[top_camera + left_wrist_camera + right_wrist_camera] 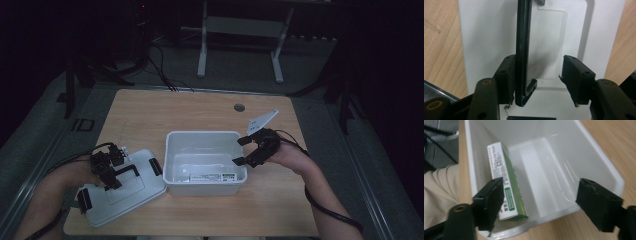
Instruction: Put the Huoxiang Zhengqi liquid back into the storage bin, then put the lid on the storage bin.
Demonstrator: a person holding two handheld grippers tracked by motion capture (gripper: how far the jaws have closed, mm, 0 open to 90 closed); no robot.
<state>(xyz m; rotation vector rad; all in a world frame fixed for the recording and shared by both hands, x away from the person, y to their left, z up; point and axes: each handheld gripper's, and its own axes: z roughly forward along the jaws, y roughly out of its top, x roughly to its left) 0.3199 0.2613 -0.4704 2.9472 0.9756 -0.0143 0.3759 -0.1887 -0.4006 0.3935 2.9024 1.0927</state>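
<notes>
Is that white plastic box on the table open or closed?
Open. The white plastic box has no cover on; its white lid with black clasps lies on the table beside it.

the white bin [205, 159] stood open-topped at the middle of the wooden table, rectangular, upright, walls bare. a white-and-green carton [505, 182] lay inside it on its long edge, leaning against the wall nearest me. the white lid [122, 187] lay flat on the table just left of the bin, askew, black clips at its ends, and its black handle [524, 50] was raised up off the lid's top.
</notes>
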